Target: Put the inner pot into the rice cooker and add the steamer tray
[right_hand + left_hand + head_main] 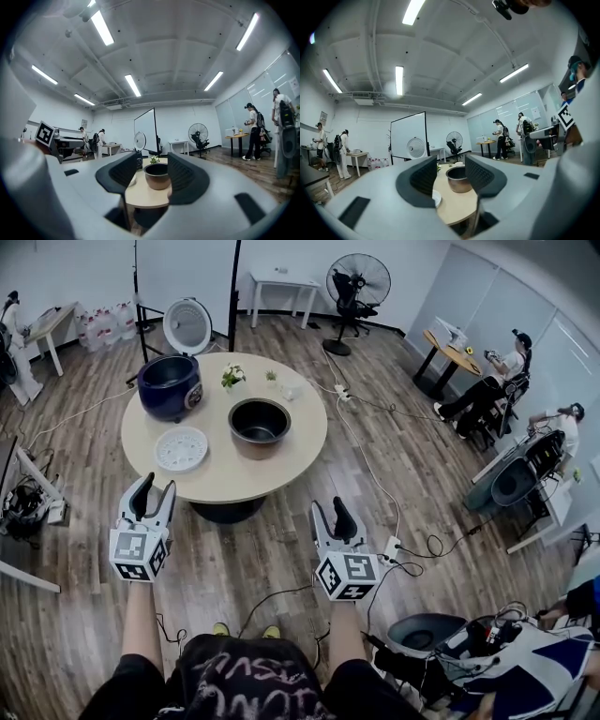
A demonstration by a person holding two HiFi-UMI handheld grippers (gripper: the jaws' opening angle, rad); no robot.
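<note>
Both tongs are held level, short of the near edge of the round desk, well apart from everything on it. The left tongs stand open with nothing between them, and so do the right tongs; each gripper view shows only the distant desk through the gap.

The inner pot sits upright right of the desk's centre, empty, mouth up. The dark blue rice cooker stands at the far left with its cavity open to the top. The white steamer tray lies flat at the near left, just in front of the cooker. A small potted plant stands at the far side, between cooker and pot.

The pot looks like a stiff metal shell with a smooth, probably slippery wall, too wide for one pair of tongs to span. The thin rim is the likely hold: one jaw inside, one outside, ideally both tongs on opposite sides so it stays level. The tray looks light, shallow and perforated, probably plastic, so a gentle pinch on its edge should do.
</note>
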